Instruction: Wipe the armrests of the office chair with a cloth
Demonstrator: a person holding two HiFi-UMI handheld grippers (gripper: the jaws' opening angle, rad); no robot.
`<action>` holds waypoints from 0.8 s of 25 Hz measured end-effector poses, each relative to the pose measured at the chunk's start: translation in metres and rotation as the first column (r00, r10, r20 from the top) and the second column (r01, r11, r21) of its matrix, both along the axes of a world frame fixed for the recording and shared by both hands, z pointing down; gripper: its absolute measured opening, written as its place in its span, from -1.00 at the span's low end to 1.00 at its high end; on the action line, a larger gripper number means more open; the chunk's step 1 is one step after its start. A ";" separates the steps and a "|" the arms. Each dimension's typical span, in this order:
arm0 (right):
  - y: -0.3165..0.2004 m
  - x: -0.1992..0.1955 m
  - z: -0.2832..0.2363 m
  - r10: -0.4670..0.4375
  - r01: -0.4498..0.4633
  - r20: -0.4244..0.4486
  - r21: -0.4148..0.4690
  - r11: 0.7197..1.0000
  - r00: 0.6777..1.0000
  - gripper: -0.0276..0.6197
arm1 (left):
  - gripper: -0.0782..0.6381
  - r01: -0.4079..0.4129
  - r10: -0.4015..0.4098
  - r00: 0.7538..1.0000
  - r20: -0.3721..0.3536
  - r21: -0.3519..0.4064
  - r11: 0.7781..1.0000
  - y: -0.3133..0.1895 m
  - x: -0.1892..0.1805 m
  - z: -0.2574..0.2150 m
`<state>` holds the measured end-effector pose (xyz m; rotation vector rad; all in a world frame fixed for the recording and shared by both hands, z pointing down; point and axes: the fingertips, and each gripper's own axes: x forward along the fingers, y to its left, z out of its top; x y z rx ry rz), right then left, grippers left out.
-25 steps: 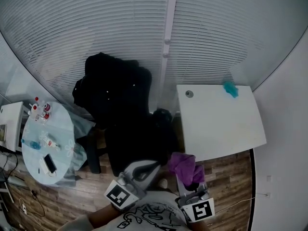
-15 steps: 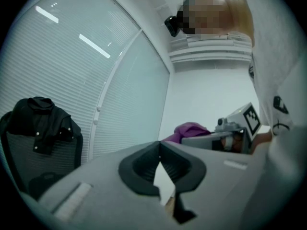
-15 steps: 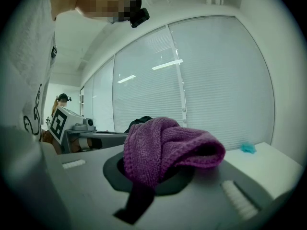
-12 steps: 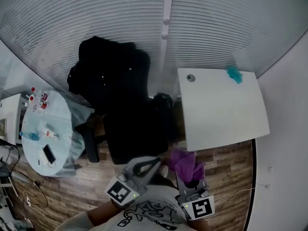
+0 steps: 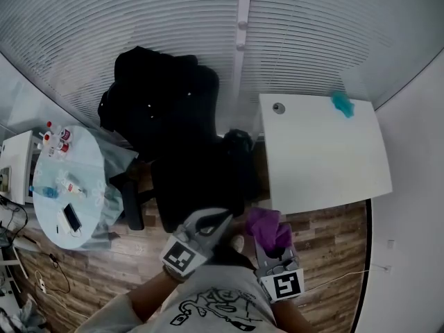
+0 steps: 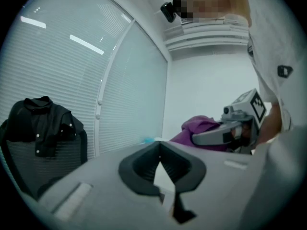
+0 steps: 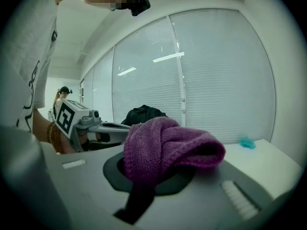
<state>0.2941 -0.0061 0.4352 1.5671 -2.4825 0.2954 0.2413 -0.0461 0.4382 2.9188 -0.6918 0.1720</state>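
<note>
Bottom centre: right hand-held gripper (image 5: 271, 245) pinches the bunched purple cloth (image 5: 267, 228), looks ready to wipe. The left hand-held gripper (image 5: 216, 221) beside it is pressed together, empty. Office chair (image 5: 198, 186) sits just above, armrests (image 5: 132, 205) not touched yet.

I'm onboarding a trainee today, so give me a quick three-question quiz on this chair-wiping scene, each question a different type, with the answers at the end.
1. True or false: the left gripper holds the purple cloth.
2. What hangs over the backrest of the office chair? A: a dark jacket. B: a white towel. C: nothing.
3. Fill in: the small teal thing lies on the far corner of the white ____.

Key:
1. False. The right gripper holds it, and the left is shut on nothing.
2. A.
3. desk.
</note>
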 end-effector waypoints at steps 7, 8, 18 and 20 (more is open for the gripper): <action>-0.014 0.008 0.060 0.000 -0.002 -0.047 -0.046 0.999 0.999 -0.82 | -0.78 0.015 -0.015 0.999 0.048 -0.002 1.000 -0.027 0.008 0.057; -0.017 0.010 0.068 0.000 -0.004 -0.055 -0.059 0.998 0.999 -0.82 | -0.78 0.009 -0.009 0.998 0.064 -0.003 1.000 -0.031 0.010 0.067; -0.064 0.031 0.158 -0.017 -0.006 -0.142 -0.161 0.987 0.990 -0.82 | -0.78 -0.037 0.037 0.976 0.215 -0.004 0.999 -0.083 0.038 0.172; -0.075 0.034 0.174 -0.026 -0.002 -0.157 -0.178 0.984 0.987 -0.82 | -0.78 -0.042 0.045 0.972 0.231 -0.019 0.999 -0.096 0.044 0.189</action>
